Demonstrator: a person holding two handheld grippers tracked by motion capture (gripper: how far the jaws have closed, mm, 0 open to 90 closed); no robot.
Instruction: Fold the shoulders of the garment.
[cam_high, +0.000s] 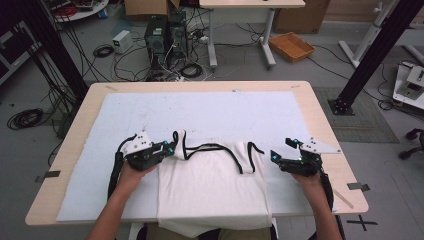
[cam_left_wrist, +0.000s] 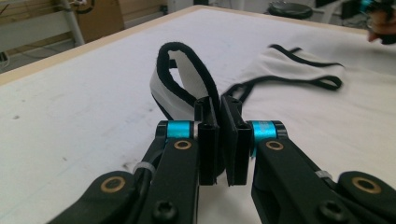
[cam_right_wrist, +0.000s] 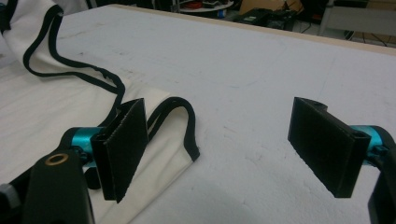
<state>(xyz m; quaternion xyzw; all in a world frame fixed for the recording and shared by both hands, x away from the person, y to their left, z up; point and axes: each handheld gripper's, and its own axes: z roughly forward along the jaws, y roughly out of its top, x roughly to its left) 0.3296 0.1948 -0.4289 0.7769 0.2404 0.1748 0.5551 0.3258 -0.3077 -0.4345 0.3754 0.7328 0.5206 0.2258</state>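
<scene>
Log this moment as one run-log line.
left gripper: shut on strap | right gripper: open, beside other strap | top: flat on table

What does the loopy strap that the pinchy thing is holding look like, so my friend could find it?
Find the white top on the pale blue mat. At its upper left corner, the left gripper pinches a strap. It's white with black edging and stands up in a loop, while the other strap lies flat.
</scene>
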